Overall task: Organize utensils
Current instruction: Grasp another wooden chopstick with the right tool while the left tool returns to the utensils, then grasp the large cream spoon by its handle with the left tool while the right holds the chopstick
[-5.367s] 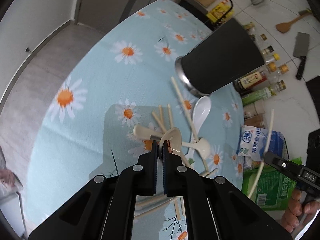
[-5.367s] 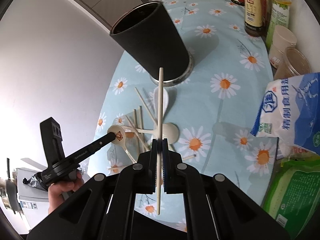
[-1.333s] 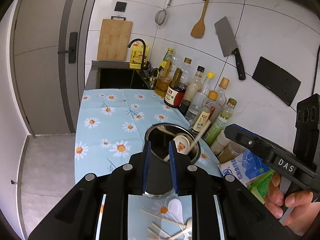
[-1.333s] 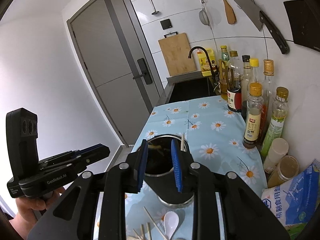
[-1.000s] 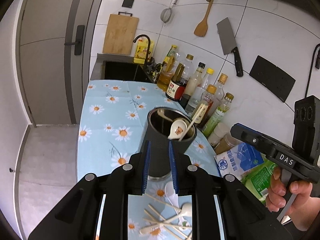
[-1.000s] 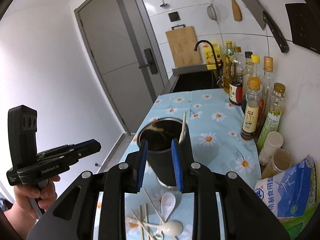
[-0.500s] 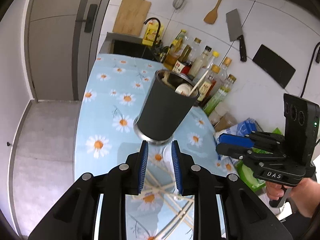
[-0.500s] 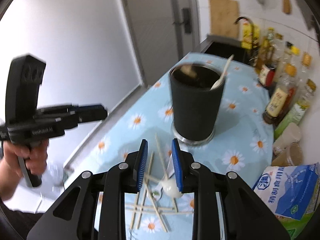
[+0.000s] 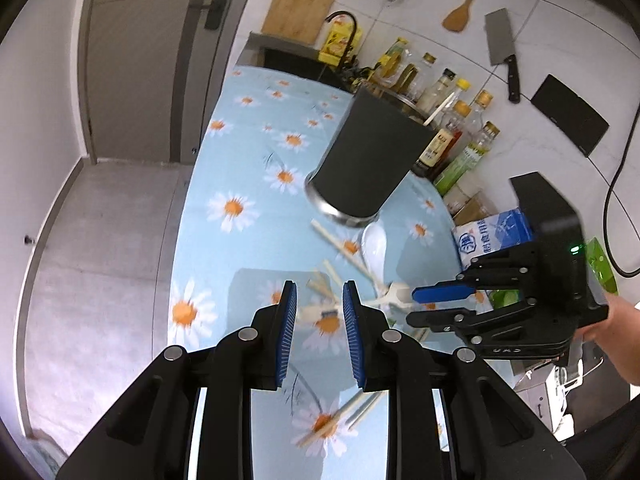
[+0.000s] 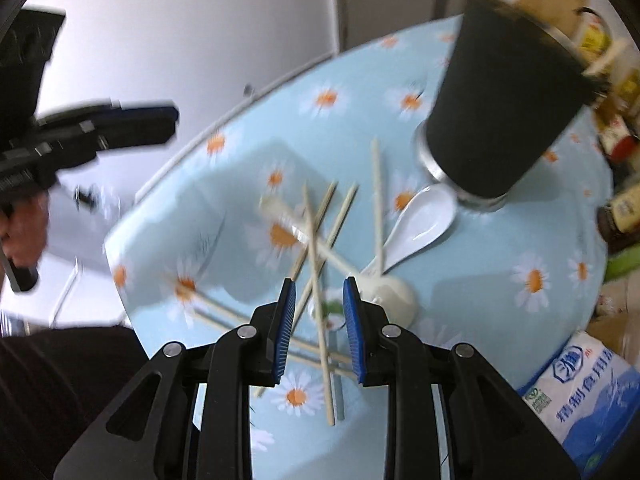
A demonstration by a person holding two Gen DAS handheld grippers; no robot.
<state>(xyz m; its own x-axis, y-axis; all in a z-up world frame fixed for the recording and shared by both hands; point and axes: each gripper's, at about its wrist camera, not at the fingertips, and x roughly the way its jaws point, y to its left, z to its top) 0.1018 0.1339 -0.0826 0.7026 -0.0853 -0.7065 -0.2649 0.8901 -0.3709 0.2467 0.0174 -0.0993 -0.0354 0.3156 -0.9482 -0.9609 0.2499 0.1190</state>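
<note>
Both my left gripper (image 9: 318,308) and right gripper (image 10: 319,304) are open and empty, so closing on the crossed chopsticks (image 10: 316,256) could catch two sticks together.

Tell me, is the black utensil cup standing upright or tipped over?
Upright: the black cup stands on its metal base, a chopstick poking from its rim.

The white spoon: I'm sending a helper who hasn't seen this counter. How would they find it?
Find the tall black utensil cup on the daisy tablecloth. The white spoon lies at its base, bowl toward the cup. It is glossy pure white; the cream spoon nearby is duller.
</note>
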